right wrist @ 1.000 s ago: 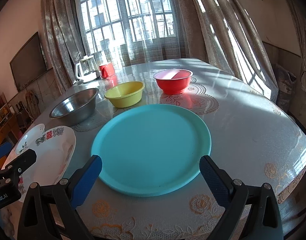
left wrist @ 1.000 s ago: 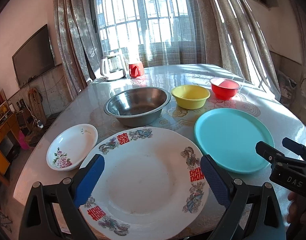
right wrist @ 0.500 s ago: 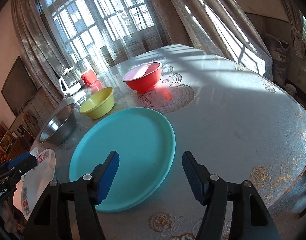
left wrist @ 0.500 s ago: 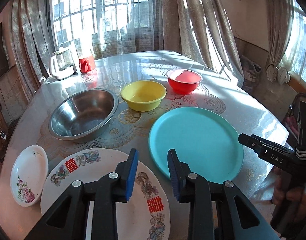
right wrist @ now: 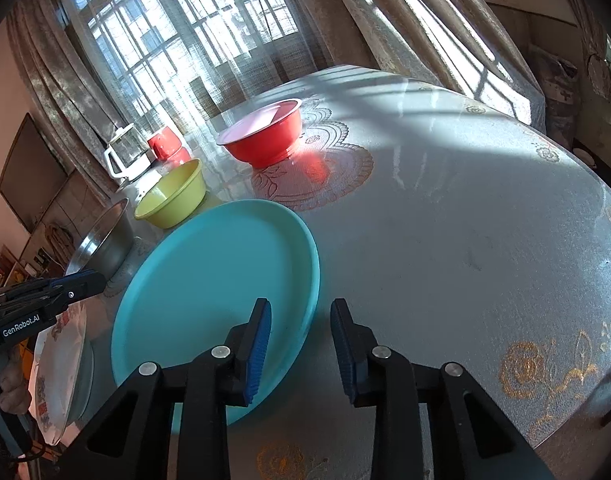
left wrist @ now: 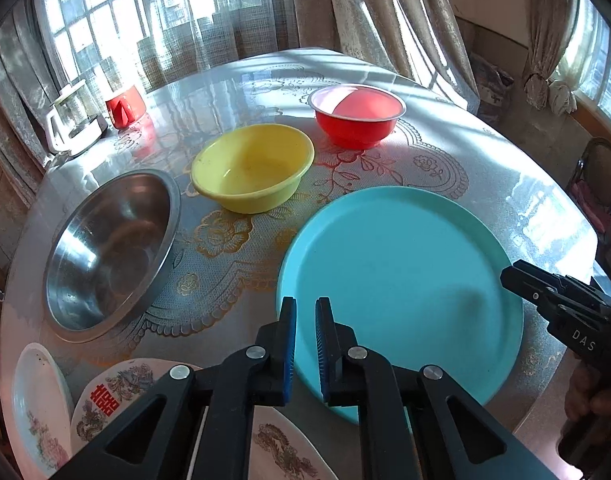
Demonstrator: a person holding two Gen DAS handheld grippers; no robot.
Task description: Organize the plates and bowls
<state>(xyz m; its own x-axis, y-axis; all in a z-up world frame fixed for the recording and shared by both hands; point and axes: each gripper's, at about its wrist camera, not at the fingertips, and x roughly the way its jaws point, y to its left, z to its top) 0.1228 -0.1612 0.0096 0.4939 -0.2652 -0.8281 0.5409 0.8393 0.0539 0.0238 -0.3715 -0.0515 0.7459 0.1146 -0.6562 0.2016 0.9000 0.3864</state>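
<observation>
A teal plate (left wrist: 405,280) (right wrist: 209,280) lies flat near the table's front. My left gripper (left wrist: 305,312) (right wrist: 99,280) hovers over its left rim. Its jaws are closing to a narrow gap, and no pad presses on anything. My right gripper (right wrist: 301,320) (left wrist: 513,276) hangs over the right rim, which shows in the gap between the closing jaws, untouched. Behind stand a steel bowl (left wrist: 109,248), a yellow bowl (left wrist: 251,168) and a red bowl (left wrist: 357,114). A large patterned plate (left wrist: 117,396) and a small flowered plate (left wrist: 37,400) lie at the front left.
A glass kettle (left wrist: 73,120) and a red mug (left wrist: 125,108) stand at the table's far left edge. The round table (right wrist: 465,220) has a lace-print cover. A chair (left wrist: 597,176) stands off to the right. A hand holds each gripper.
Both grippers' jaws have gone from wide apart to narrow. The left gripper swung right, from the patterned plate to the teal plate's left rim. The right shifted to its right rim.
</observation>
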